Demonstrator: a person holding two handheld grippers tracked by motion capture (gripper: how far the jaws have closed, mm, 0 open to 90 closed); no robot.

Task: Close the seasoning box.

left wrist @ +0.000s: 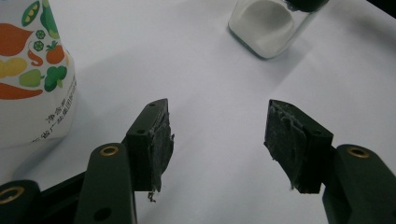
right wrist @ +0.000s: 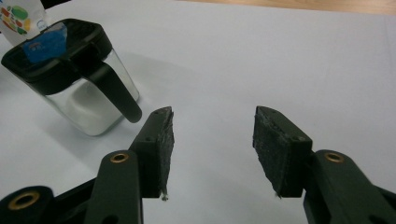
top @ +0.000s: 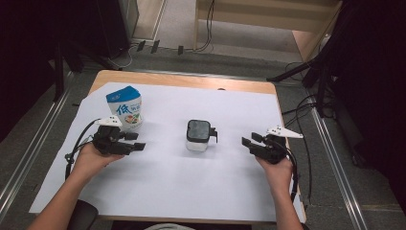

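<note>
Since both the left gripper (top: 136, 142) and right gripper (top: 251, 139) hang with jaws wide and empty, a careless reach could topple the lidded jar (top: 198, 135) or the pouch (top: 125, 107) far left.

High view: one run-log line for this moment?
left hand-held gripper: open | right hand-held gripper: open | black-lidded clear jar: between, untouched

I'm holding the left gripper (top: 136, 142) and right gripper (top: 249, 140) low over the surface, jaws pointing inward toward each other, both standing apart and gripping nothing.
</note>
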